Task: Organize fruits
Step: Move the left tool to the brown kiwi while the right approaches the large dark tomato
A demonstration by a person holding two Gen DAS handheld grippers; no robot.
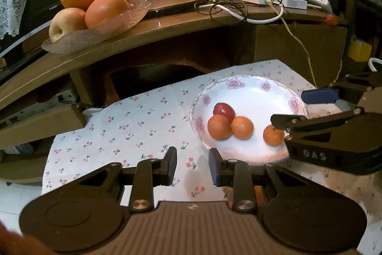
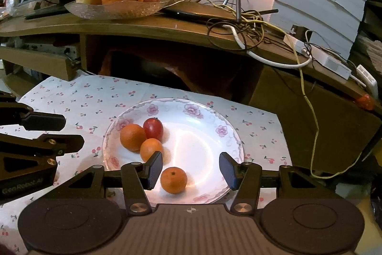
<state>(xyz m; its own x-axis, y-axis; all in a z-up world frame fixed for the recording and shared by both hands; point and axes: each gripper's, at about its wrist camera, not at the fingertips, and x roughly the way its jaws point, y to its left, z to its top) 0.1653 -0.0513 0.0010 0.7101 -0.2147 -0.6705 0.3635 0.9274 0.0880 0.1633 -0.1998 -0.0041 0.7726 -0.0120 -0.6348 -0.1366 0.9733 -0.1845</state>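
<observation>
With four fruits on our plate [image 2: 229, 133], our right gripper [image 2: 189, 170] gapes wide around the six-o'clock tangerine [image 2: 173, 180], left gripper [image 1: 193, 165] open, empty.

Lower surface: a white cloth printed with small red cherries [image 2: 100, 97] covered it, reaching from 9 to 3 o'clock in the right wrist view.
On the cloth: a white plate with pink flowers on its rim [image 2: 210, 121] sat at centre; it lay at 3 o'clock in the left wrist view [image 1: 253, 85].
Upper surface: a brown wooden desk [image 2: 133, 28] ran across at 12 o'clock, above the cloth.
On the desk: a clear glass fruit dish [image 2: 114, 10] stood at 11 o'clock, a tangle of cables [image 2: 248, 23] at 1 o'clock, white adapters [image 2: 329, 62] at 2 o'clock.
</observation>
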